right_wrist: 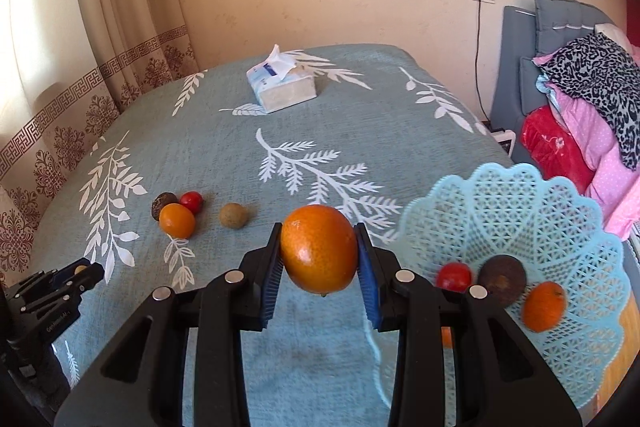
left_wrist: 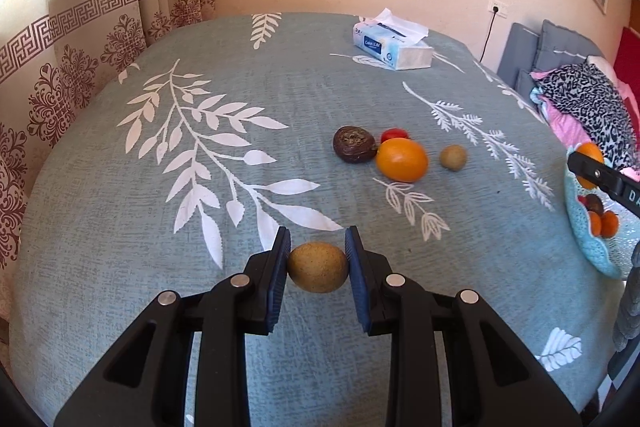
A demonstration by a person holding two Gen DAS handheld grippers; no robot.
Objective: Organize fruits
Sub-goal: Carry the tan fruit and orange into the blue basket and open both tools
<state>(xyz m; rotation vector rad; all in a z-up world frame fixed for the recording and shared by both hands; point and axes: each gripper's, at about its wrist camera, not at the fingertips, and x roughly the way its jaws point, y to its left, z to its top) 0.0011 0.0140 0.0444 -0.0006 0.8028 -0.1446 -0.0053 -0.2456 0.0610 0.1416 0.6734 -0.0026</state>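
Right wrist view shows your right gripper (right_wrist: 318, 255) squeezing an orange (right_wrist: 319, 247), jaws snug on both sides so it won't drop, near the blue basket (right_wrist: 560, 227). Your left gripper (left_wrist: 318, 259) pinches a small brown fruit (left_wrist: 318, 267) above the worktop (left_wrist: 120, 227).

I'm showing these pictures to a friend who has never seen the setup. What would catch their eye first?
Probably the big orange clamped in the right gripper, close to the camera. Next, the pale blue lattice basket at its right, already holding fruit. Then the brownish-yellow fruit pinched by the left gripper above the leaf-print tablecloth.
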